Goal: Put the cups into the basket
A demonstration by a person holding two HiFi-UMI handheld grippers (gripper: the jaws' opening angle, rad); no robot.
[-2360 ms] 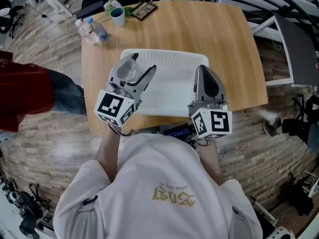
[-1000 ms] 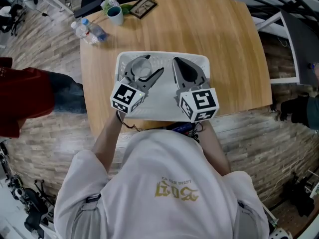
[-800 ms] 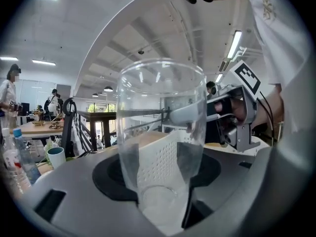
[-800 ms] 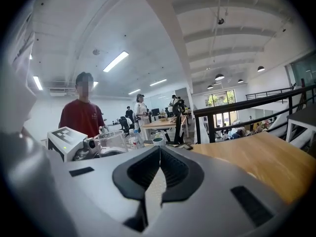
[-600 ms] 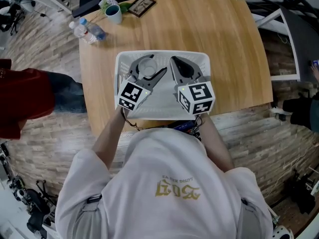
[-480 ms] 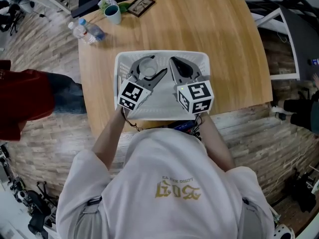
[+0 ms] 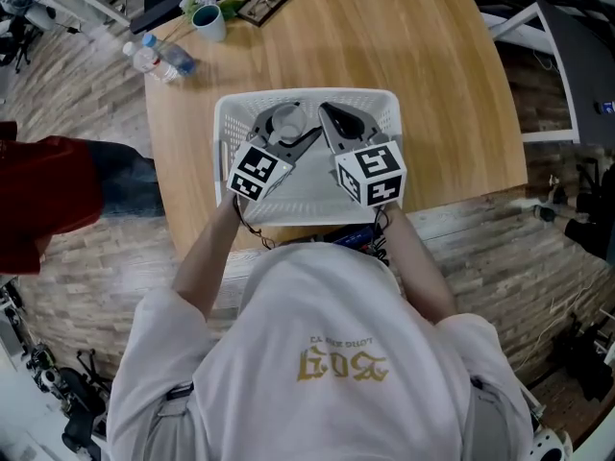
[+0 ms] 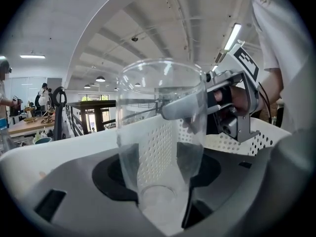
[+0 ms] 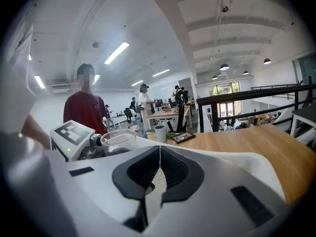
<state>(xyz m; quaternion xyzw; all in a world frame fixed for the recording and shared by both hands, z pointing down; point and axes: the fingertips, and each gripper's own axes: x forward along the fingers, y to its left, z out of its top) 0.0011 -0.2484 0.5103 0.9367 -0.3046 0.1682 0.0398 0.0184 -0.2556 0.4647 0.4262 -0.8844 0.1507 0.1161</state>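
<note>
A clear plastic cup (image 7: 284, 119) stands upright between the jaws of my left gripper (image 7: 288, 131), which is shut on it inside the white perforated basket (image 7: 223, 142). In the left gripper view the cup (image 8: 160, 127) fills the middle, its base low between the pads of the left gripper (image 8: 159, 186), with the basket wall (image 8: 237, 142) behind. My right gripper (image 7: 332, 115) hovers just to the right over the basket, shut and empty. In the right gripper view its own jaws (image 9: 159, 174) meet with nothing between them, and the cup (image 9: 117, 141) shows to the left.
The basket sits on a wooden table (image 7: 423, 75). At the table's far left corner are a teal mug (image 7: 207, 19), water bottles (image 7: 159, 56) and a picture frame (image 7: 261, 3). A person in red (image 7: 43, 200) stands left of the table.
Both grippers have moved forward from the basket's near rim to over its far half. The left one carried the cup along, and the right one came closer to it.
</note>
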